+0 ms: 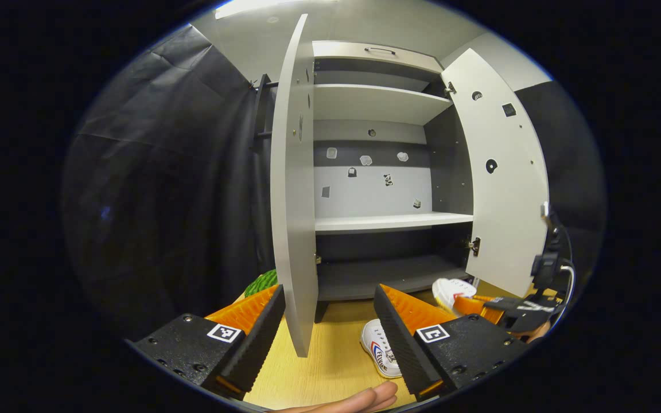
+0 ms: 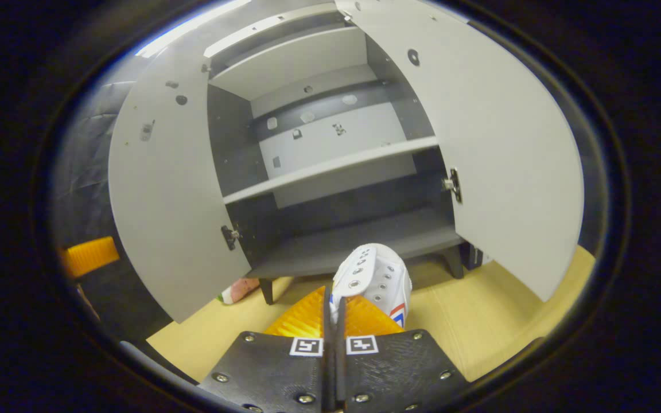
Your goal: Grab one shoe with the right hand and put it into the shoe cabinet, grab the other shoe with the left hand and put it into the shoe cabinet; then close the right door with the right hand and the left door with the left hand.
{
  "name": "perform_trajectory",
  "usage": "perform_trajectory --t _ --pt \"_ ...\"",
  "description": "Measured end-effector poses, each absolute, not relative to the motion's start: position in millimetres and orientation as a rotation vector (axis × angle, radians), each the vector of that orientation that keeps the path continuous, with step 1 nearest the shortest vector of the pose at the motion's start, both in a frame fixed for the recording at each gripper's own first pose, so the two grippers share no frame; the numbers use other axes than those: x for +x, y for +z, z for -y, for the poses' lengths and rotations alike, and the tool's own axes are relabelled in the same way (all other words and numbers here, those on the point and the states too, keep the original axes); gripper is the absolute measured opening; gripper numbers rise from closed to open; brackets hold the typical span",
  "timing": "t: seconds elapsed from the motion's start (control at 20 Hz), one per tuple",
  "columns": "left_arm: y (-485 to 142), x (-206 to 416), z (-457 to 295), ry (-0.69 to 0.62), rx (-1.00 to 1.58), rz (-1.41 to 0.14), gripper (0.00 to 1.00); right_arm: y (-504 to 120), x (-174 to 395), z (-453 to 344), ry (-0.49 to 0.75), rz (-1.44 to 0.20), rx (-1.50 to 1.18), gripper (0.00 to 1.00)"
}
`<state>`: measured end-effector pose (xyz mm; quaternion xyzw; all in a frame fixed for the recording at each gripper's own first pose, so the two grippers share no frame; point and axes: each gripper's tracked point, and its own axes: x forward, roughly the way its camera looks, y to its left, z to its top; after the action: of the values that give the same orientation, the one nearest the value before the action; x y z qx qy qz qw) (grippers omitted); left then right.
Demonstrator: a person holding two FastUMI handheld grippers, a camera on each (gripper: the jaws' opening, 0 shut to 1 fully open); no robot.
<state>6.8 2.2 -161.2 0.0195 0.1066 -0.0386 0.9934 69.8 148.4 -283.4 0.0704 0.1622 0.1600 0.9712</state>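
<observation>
My right gripper [image 2: 333, 301] is shut on the edge of a white shoe [image 2: 375, 274] and holds it up in front of the shoe cabinet's dark bottom shelf [image 2: 359, 244]. Both cabinet doors, left [image 2: 164, 183] and right [image 2: 497, 143], stand wide open. In the left gripper view that same held shoe [image 1: 451, 288] hangs at the right gripper [image 1: 482, 307], close to the right door [image 1: 502, 172]. A second white shoe [image 1: 377, 347] lies on the wooden floor [image 1: 330, 355], beside my right finger. My left gripper [image 1: 329, 293] is open and holds nothing, with the left door's edge [image 1: 293, 189] straight ahead.
A green striped object [image 1: 261, 282] sits behind the left door, and a pink and green object [image 2: 238, 289] lies by the cabinet leg. The cabinet has white shelves [image 1: 391, 221] above the bottom one. A hand [image 1: 353, 400] shows at the lower edge.
</observation>
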Motion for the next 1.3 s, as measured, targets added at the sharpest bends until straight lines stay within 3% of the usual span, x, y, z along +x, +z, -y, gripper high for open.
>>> perform_trajectory --t 0.35,0.55,0.6,0.75,1.0,1.3 --pt "-150.2 11.0 -6.4 -0.079 0.008 -0.184 0.95 -154.0 83.5 -158.5 0.374 -0.168 0.036 0.01" --pt "-137.2 19.9 -4.8 -0.085 0.026 -0.155 0.95 -94.6 121.8 -163.7 0.370 -0.127 -0.036 0.01" --pt "-133.4 23.7 -3.2 -0.087 0.035 -0.144 0.95 -82.1 136.5 -166.7 0.365 -0.120 -0.058 0.05" --pt "-125.7 33.9 4.8 -0.101 0.060 -0.121 0.95 -52.3 179.5 -177.5 0.360 -0.101 -0.099 0.01" --pt "-127.2 46.6 19.0 -0.119 0.034 -0.103 0.95 -32.1 252.0 -198.4 0.346 -0.098 -0.201 0.01" --pt "-138.8 60.5 29.3 -0.146 0.000 -0.121 0.95 -74.3 323.1 -219.3 0.347 -0.196 -0.381 0.01"
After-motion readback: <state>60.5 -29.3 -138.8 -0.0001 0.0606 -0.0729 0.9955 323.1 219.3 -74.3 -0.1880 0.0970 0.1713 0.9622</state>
